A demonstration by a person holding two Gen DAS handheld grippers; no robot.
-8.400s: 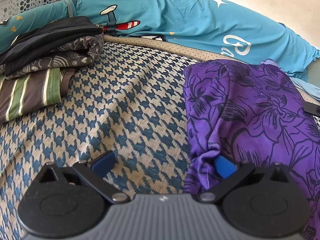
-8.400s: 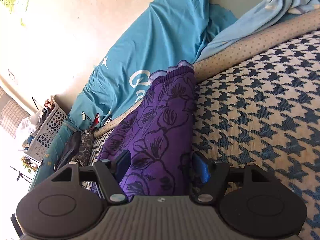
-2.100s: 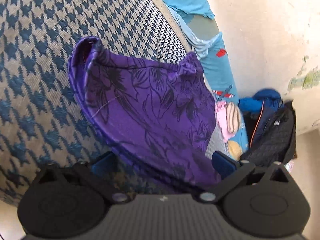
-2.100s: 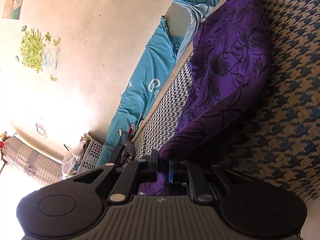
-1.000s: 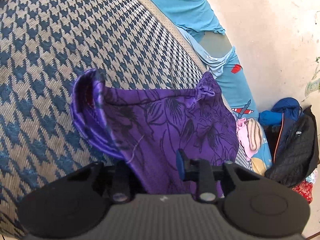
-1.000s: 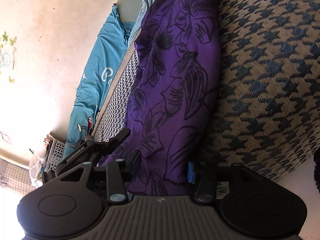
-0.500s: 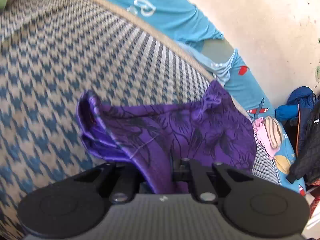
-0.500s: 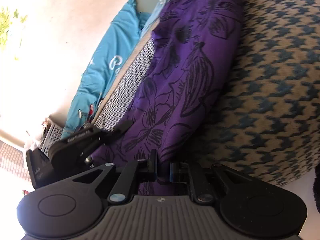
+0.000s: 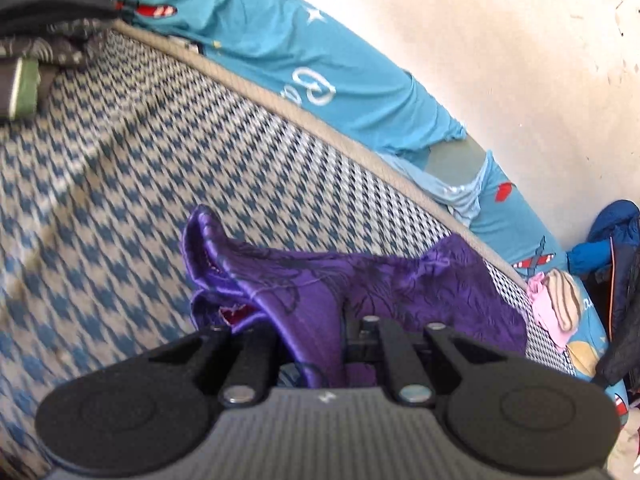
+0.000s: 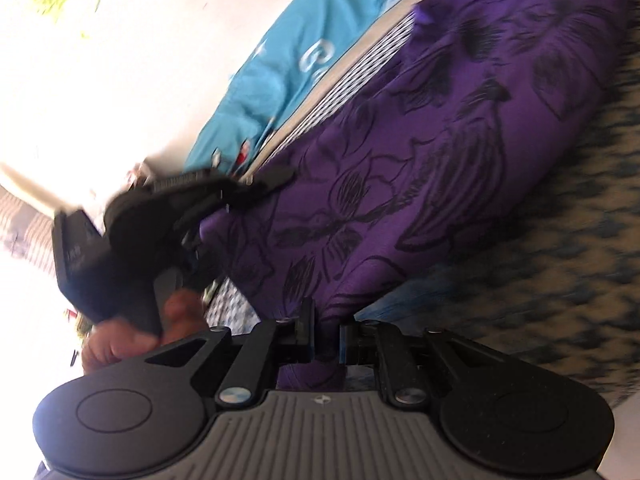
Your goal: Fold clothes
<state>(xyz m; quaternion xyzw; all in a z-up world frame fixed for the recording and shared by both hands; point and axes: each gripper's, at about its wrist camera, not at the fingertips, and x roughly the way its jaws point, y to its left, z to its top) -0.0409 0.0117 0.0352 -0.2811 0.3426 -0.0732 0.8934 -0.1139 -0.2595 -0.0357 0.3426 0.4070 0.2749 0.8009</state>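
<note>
Purple garment (image 9: pixel 420 292) with black floral print lies on the houndstooth bedcover (image 9: pixel 120 184), its far end near the piped edge of that cover and the turquoise sheet (image 9: pixel 280 52) beyond it. Near end is lifted off the cover.

Left gripper (image 9: pixel 316 332): jaws drawn close together, a fold of purple cloth pinched between them; a glossy hem stands up just left of the pinch. Right gripper (image 10: pixel 324 336): jaws nearly closed, with a bunched edge of the same garment running down into the narrow gap. Both appear to have firm hold. In the right wrist view the left gripper (image 10: pixel 256 184) shows on the cloth's other side, with the person's hand (image 10: pixel 132 332) on its handle.

Handling, my judgement: thin, light, satiny fabric, limp, with no stiffness of its own. It drapes and puckers wherever unsupported. The sheen suggests it is slippery, so a shallow pinch could creep out. Better to take it at hems or corners, where doubled layers give the pads more to bite.

Folded dark and striped clothes (image 9: pixel 36 40) sit at the cover's far left corner, well apart from the garment. Both views are motion-blurred; fine detail uncertain.
</note>
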